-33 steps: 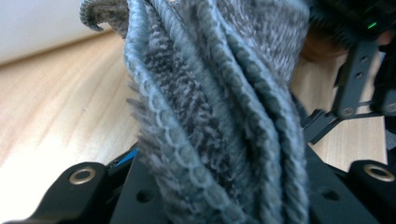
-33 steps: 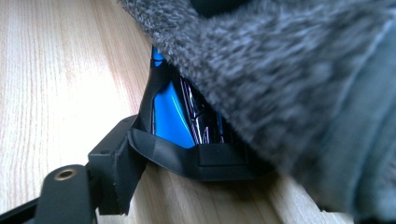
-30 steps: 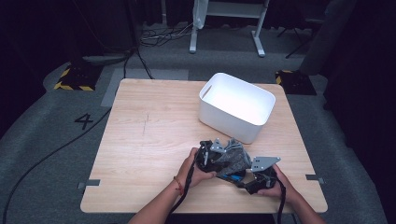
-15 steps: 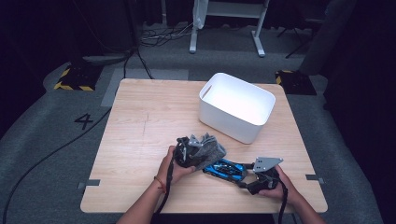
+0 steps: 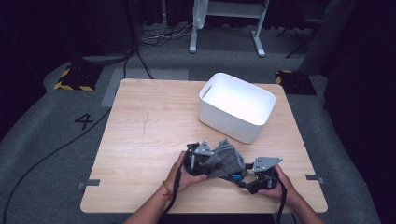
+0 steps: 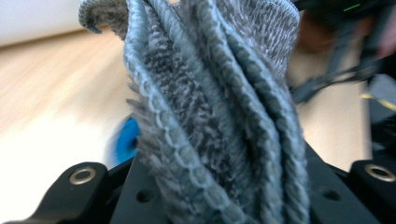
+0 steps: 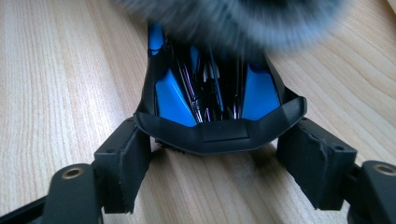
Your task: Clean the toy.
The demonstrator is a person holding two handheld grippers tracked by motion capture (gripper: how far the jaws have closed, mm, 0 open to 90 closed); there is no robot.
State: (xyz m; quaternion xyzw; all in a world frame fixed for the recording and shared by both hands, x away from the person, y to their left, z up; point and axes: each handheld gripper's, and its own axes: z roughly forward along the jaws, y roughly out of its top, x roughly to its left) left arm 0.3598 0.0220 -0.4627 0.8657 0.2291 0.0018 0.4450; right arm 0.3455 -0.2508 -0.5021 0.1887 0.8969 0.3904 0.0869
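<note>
A grey knitted cloth [image 5: 227,157] is bunched up between the two hands near the table's front edge. My left gripper [image 5: 200,159] is shut on it, and the folds [image 6: 215,102] stand upright between its jaws. Under the cloth lies a blue and black object [image 5: 234,176], mostly covered. My right gripper [image 5: 252,179] is shut on that object's black end [image 7: 218,133], one pad pressing on each side. The cloth [image 7: 229,18] hangs blurred over the object's far end.
A white bin [image 5: 229,123] stands on the wooden table [image 5: 149,121] at the back right, just beyond the grippers. Grey tape marks [image 5: 88,183] sit at the table's side edges. A cable [image 5: 46,156] runs across the floor on the left.
Half a second ago my left gripper had drawn the cloth left, baring the blue object. It has now come back right, and the cloth covers most of the object again. The right gripper has barely moved.
</note>
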